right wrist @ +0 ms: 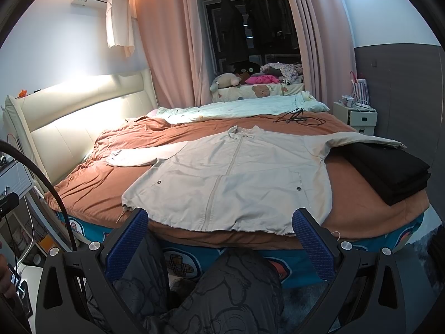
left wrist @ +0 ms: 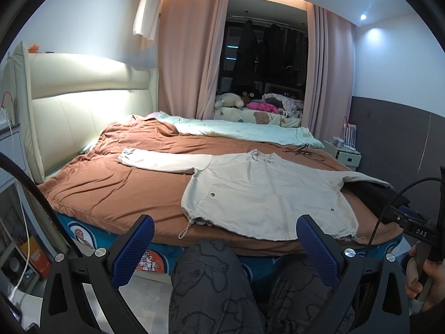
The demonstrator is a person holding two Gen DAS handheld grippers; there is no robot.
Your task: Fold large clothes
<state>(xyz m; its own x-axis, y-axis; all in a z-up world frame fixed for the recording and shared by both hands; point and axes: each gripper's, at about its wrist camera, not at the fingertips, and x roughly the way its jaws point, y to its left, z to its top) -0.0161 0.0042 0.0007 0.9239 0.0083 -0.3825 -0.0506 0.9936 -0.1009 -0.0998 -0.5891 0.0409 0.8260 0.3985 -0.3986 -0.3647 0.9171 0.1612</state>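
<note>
A cream zip-front jacket (right wrist: 230, 178) lies flat and face up on the rust-brown bedspread (right wrist: 91, 192), collar toward twelve o'clock, drawstring hem at six by the bed's near edge. One sleeve stretches toward nine o'clock; the other, toward three, drapes over a folded black stack (right wrist: 389, 172).

A beige jacket (right wrist: 230, 178) lies on a rust-brown duvet (right wrist: 97, 183), a black folded stack (right wrist: 389, 172) at its right; far off, a pale mint quilt (right wrist: 236, 108) and pink curtains (right wrist: 164, 41); the near bedsheet (right wrist: 278, 261) is teal with cartoon patches; the fingers (right wrist: 128, 245) have blue pads
</note>
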